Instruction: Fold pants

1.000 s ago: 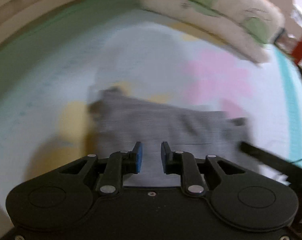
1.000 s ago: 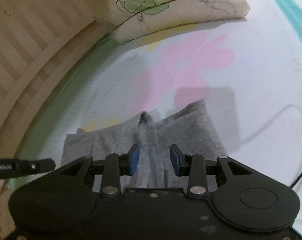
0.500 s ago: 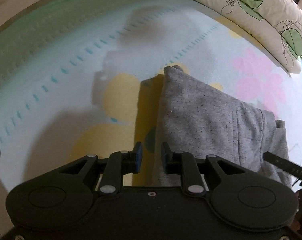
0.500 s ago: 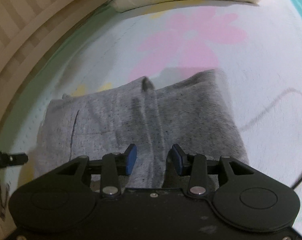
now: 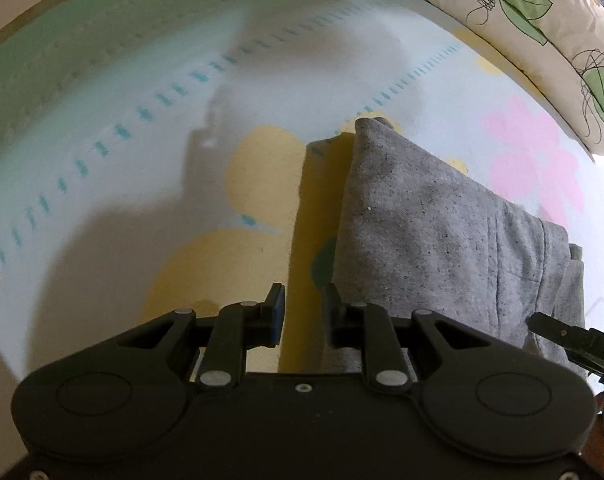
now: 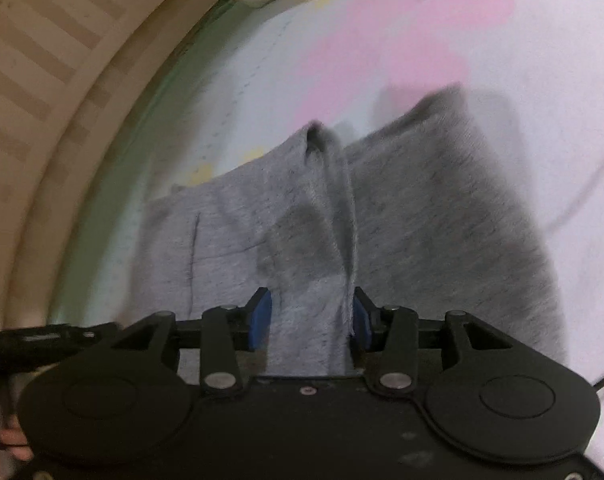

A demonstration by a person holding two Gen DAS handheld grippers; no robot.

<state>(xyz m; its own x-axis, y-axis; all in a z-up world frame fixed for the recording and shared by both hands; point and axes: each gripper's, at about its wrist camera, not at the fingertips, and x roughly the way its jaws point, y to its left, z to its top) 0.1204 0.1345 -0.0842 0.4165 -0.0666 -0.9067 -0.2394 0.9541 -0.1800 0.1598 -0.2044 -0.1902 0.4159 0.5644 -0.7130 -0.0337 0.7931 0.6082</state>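
Two hand-held grippers work over one pair of grey pants (image 6: 402, 216), which lies folded on a bed sheet (image 5: 121, 208) printed with yellow and pink shapes. Nearest the right wrist camera, the right hand-held gripper (image 6: 310, 316) has a raised ridge of grey cloth between its blue pads; its jaws stand fairly wide, and whether the pads press the fabric or only flank it cannot be told. Those jaws opened further within the last second, then eased back slightly, with the cloth between them. A second ago the same ridge lay ahead of the fingertips; it now fills the gap, so the gripper has come down onto the garment. In the left wrist view, the left hand-held gripper (image 5: 302, 312) is partly open and holds nothing: only sheet shows in the gap, with the pants edge just behind its right finger, at about 3 o'clock of the gap. A second ago the pants lay straight ahead of this gripper; they now extend from 3 o'clock up to 1 o'clock, so it has shifted to the garment's side edge. Farther off, pillows (image 5: 542, 32) lie at 1 o'clock and a striped wall (image 6: 41, 80) at 10 o'clock. Judged from this layout, both grippers are positioned to seize the cloth for the next fold.
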